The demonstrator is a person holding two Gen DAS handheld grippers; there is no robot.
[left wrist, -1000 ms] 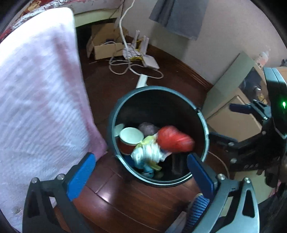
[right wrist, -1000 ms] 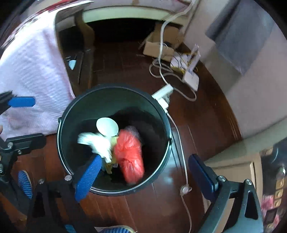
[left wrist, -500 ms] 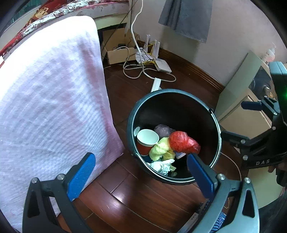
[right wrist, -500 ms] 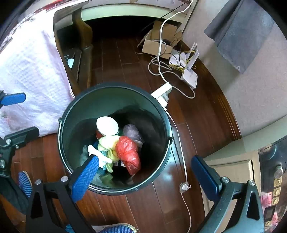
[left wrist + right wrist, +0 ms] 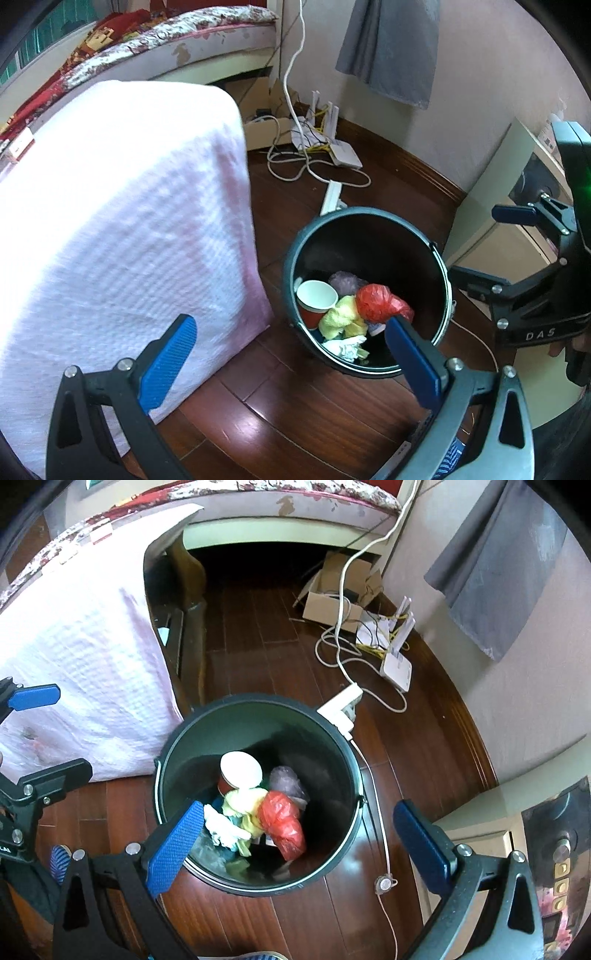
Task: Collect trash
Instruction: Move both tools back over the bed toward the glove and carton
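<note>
Right wrist view: red bag and white wad, falling a second ago, now settled in bin. Right gripper, left gripper both spread, empty. Drop done.

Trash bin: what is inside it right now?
The trash bin holds a red paper cup, red plastic bag, yellow wad, white tissue and greyish bag. Anything beneath is covered.

red bag settled in bin | both claws pulled back higher | blur gone
</note>
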